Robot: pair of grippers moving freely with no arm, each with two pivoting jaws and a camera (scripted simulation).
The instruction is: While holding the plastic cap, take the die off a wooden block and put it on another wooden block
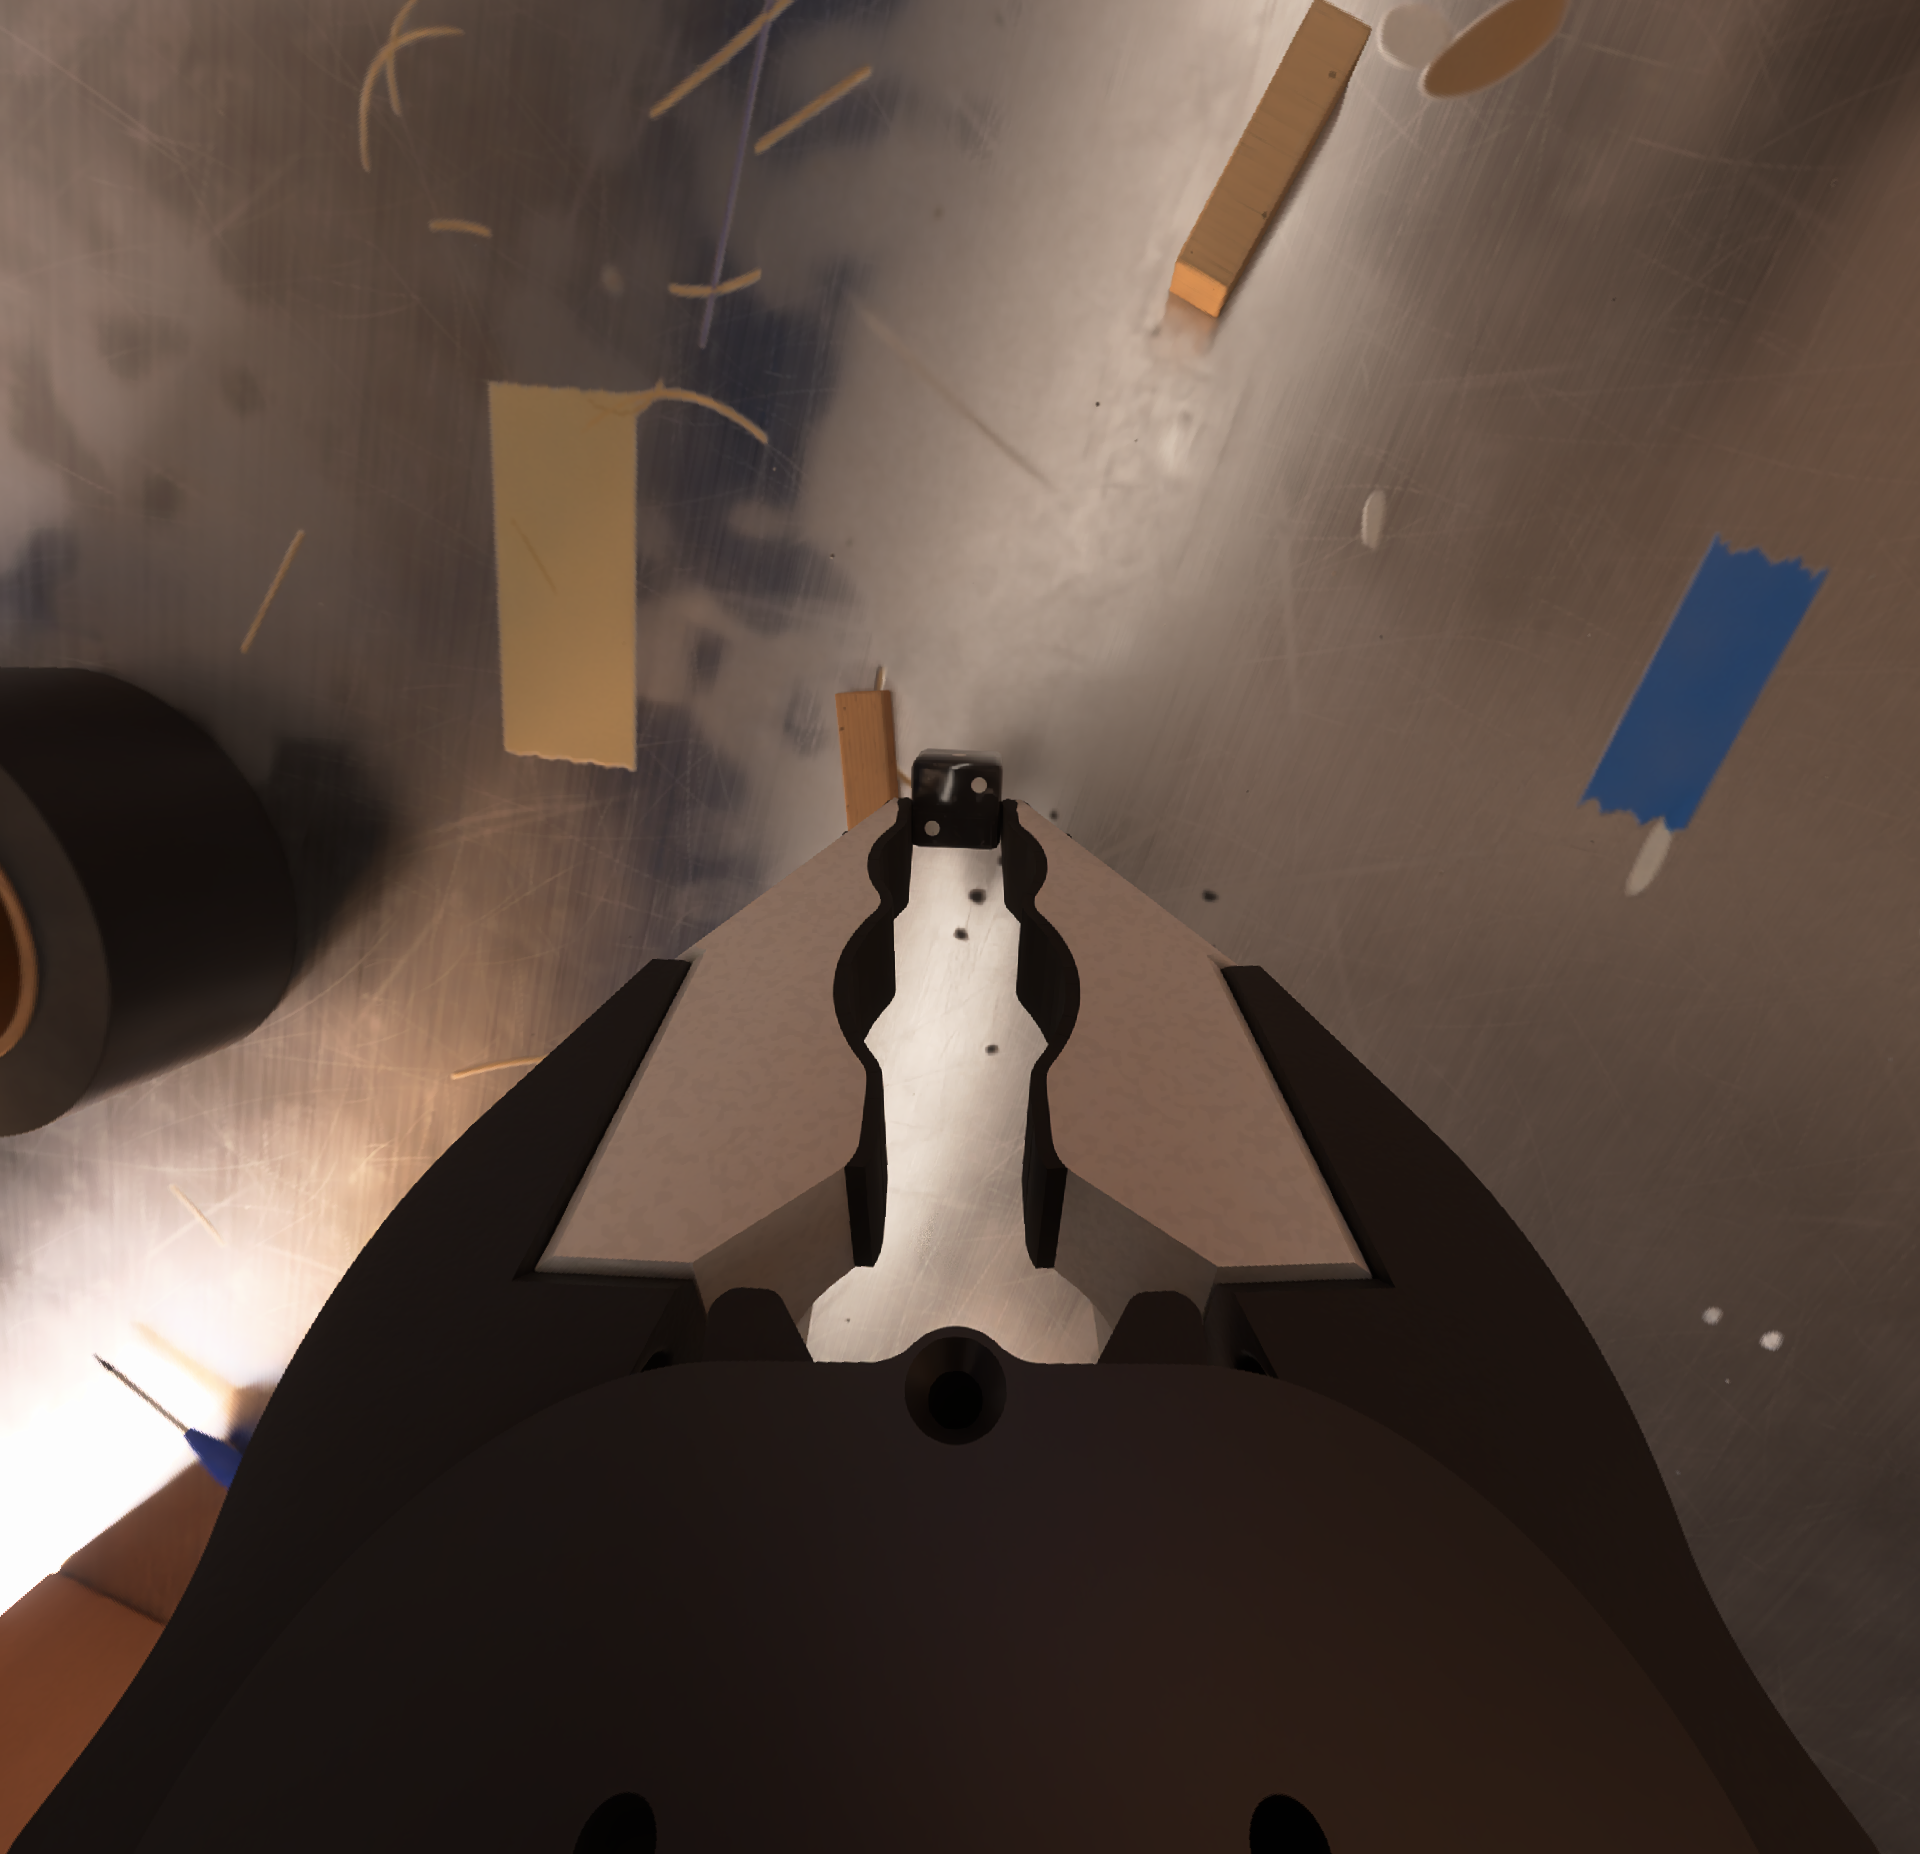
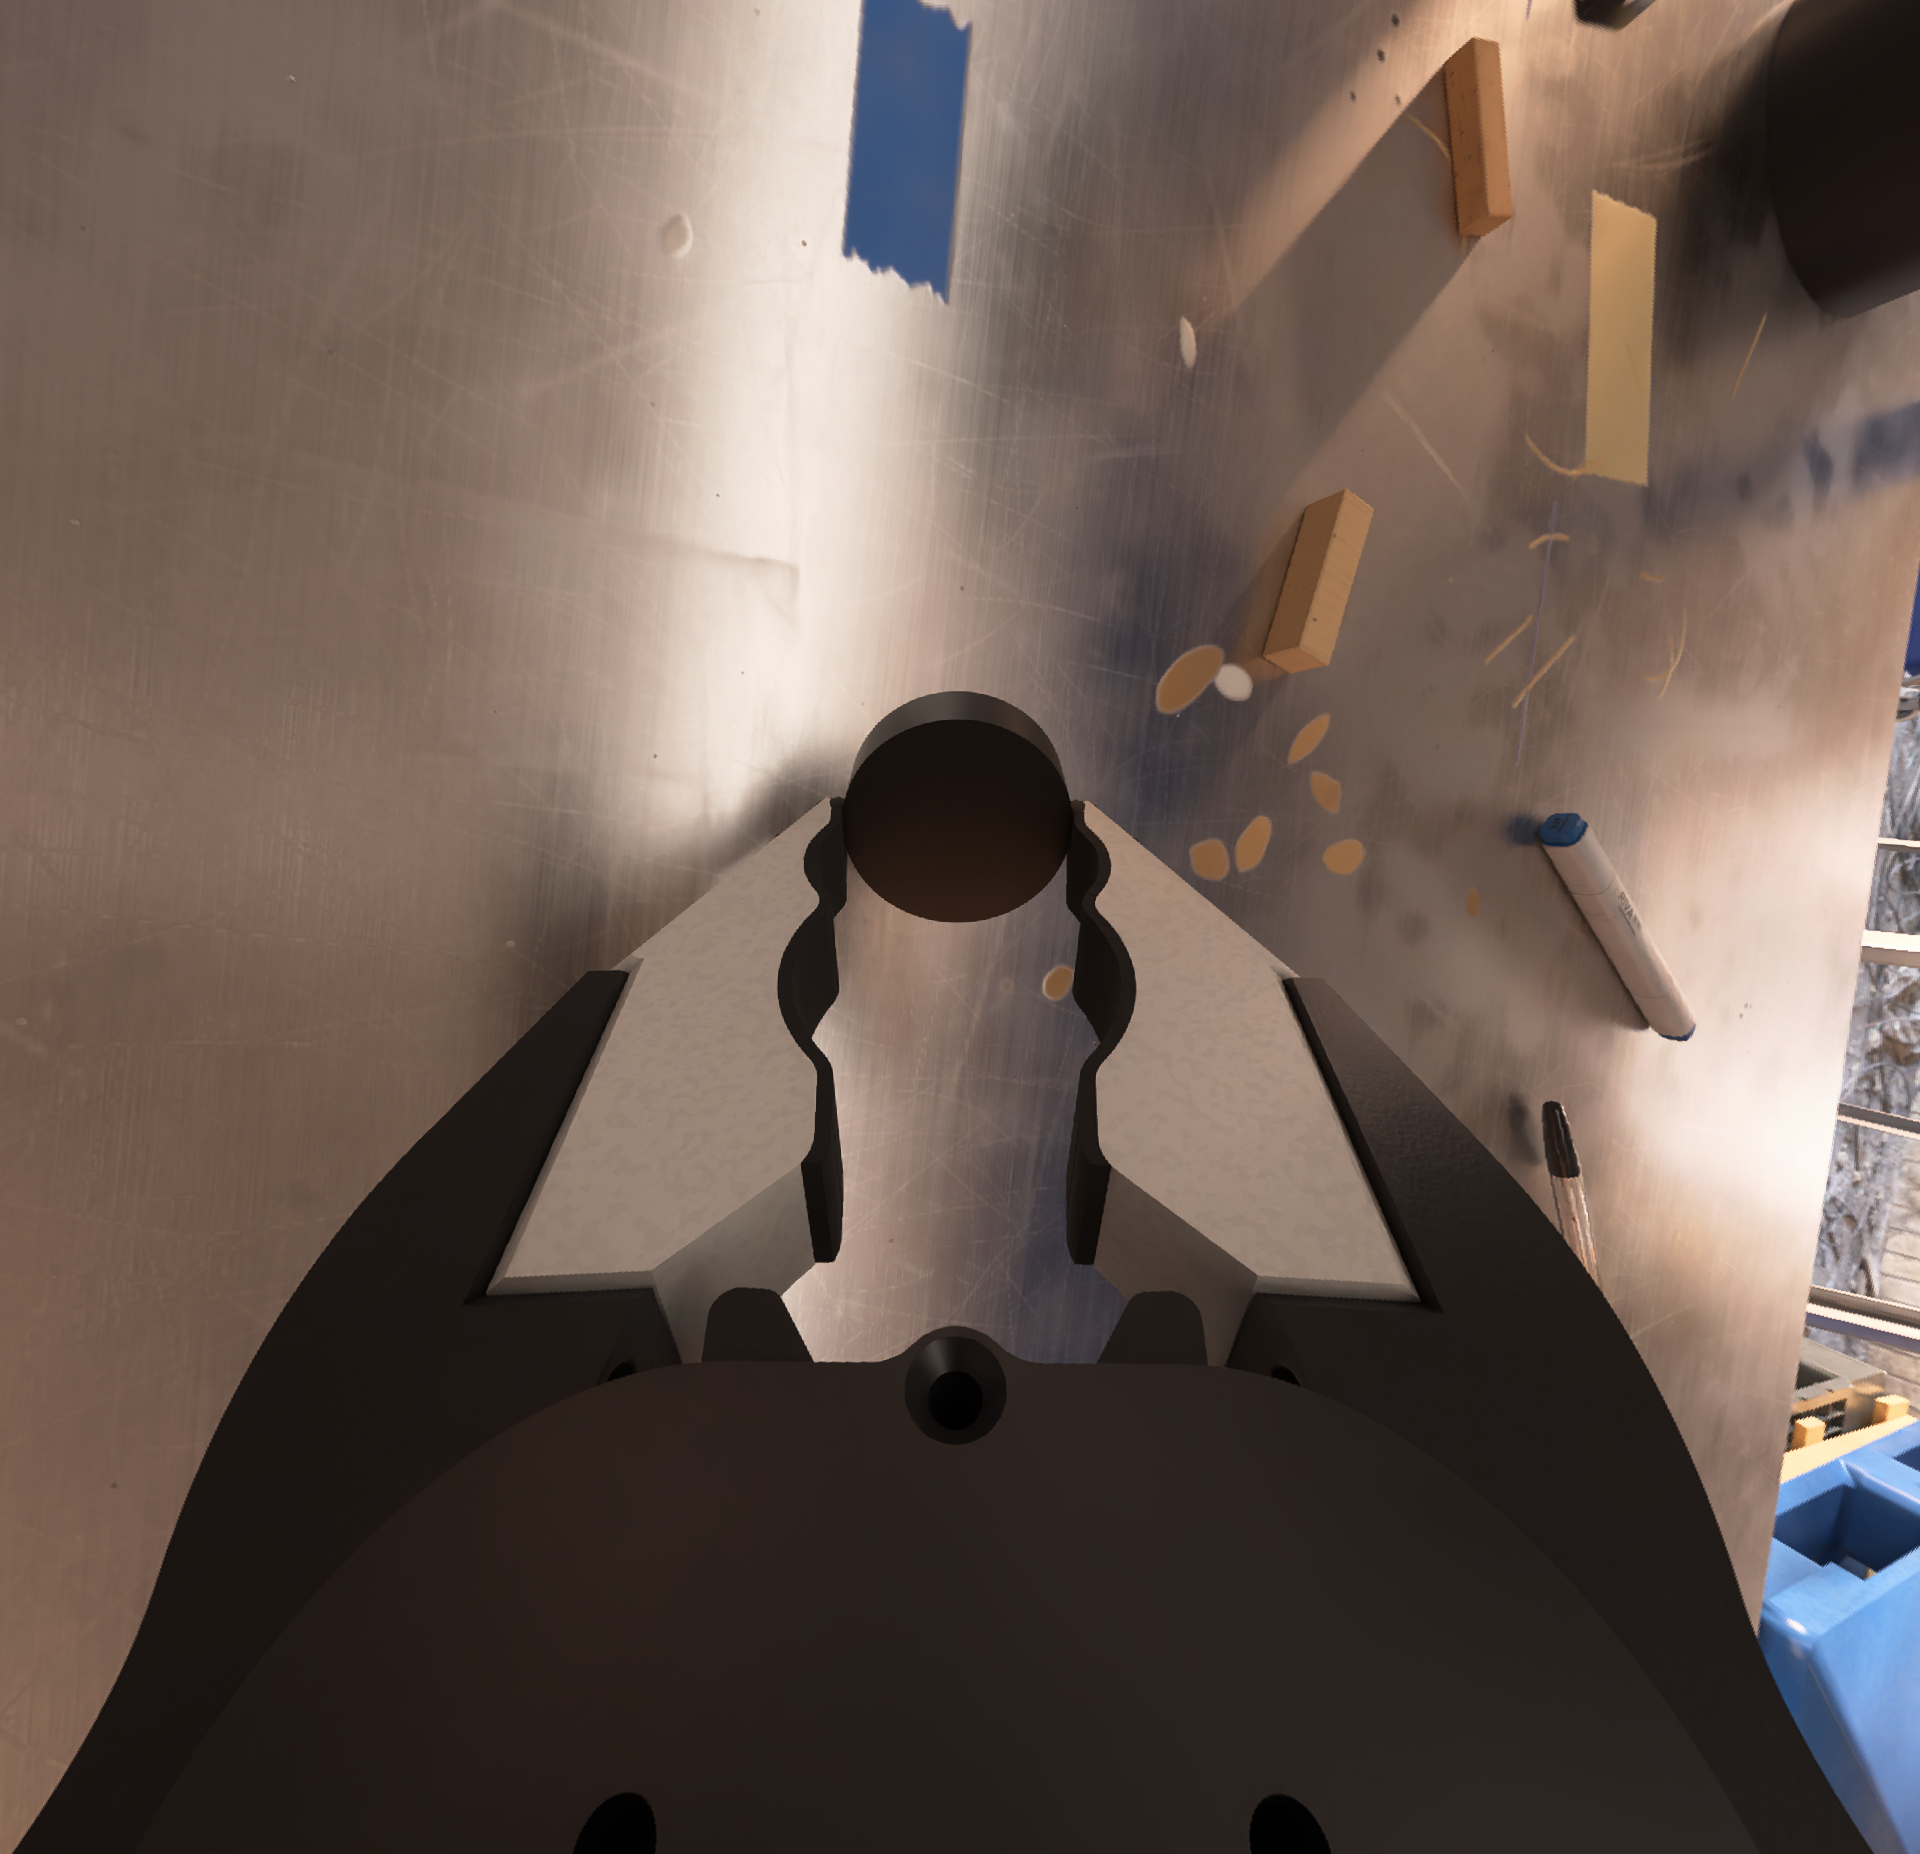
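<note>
In the left wrist view my left gripper is shut on a small black die with white pips, held at the fingertips above the metal table. A short wooden block lies just left of the die, partly hidden by the left finger. A second, longer wooden block lies far ahead to the right. In the right wrist view my right gripper is shut on a round black plastic cap. Both blocks show ahead to the right, with nothing on top.
A black tape roll stands at the left. A yellow tape strip and a blue tape strip stick to the table. Wood chips, a marker and the table's right edge are near.
</note>
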